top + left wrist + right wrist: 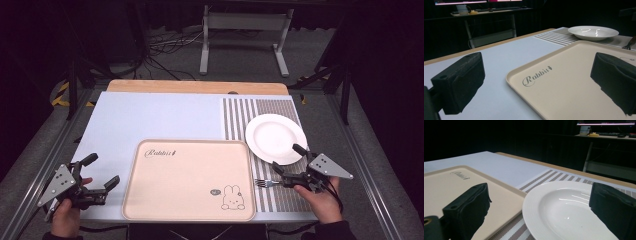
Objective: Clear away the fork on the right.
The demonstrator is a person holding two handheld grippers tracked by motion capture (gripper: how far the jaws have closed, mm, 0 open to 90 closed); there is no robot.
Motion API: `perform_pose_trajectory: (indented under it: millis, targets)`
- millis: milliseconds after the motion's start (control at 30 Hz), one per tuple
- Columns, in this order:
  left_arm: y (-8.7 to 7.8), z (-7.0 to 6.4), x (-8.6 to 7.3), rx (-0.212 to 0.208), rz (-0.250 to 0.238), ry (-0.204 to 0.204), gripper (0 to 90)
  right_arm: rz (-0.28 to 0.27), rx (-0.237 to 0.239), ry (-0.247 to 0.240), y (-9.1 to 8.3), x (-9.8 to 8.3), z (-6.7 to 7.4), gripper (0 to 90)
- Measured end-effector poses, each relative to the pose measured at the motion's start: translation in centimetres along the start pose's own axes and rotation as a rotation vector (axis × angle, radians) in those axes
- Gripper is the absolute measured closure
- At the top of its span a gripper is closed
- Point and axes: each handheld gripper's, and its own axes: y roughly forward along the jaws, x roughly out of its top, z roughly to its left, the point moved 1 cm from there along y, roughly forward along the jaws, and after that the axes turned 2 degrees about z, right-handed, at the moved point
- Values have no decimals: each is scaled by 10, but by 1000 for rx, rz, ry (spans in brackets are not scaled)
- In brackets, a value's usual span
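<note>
I am holding my right gripper [287,161] released at the white plate's [275,138] near rim on the striped mat [285,107]; my left gripper [104,172], also released, is hovering beside the tray [187,180].

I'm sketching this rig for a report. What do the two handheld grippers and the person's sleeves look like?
Each gripper, left and right, is black, with two chunky, blunt-ended jaw pads and a grey three-cornered plate on top, dotted with small holes. A dark cable trails from the right one. The sleeves are dark.
</note>
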Motion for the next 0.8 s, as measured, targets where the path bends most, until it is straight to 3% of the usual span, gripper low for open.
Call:
perform_pose_trajectory:
  millis: [167,200,333,500,600,800]
  targets:
    - [1,-1,0,-1,8,4,0,64,46,-40,2,14,-1,56]
    - [1,-1,0,-1,7,5,0,108,74,-64,3,17,-2,59]
    - [1,0,0,-1,9,9,0,216,102,-148,5,24,-3,91]
    - [1,0,0,-1,11,10,0,323,138,-219,8,34,-5,97]
    - [1,-1,0,-3,9,11,0,372,177,-240,10,39,-4,96]
    - [1,-1,0,-4,9,12,0,462,210,-309,12,49,-3,104]
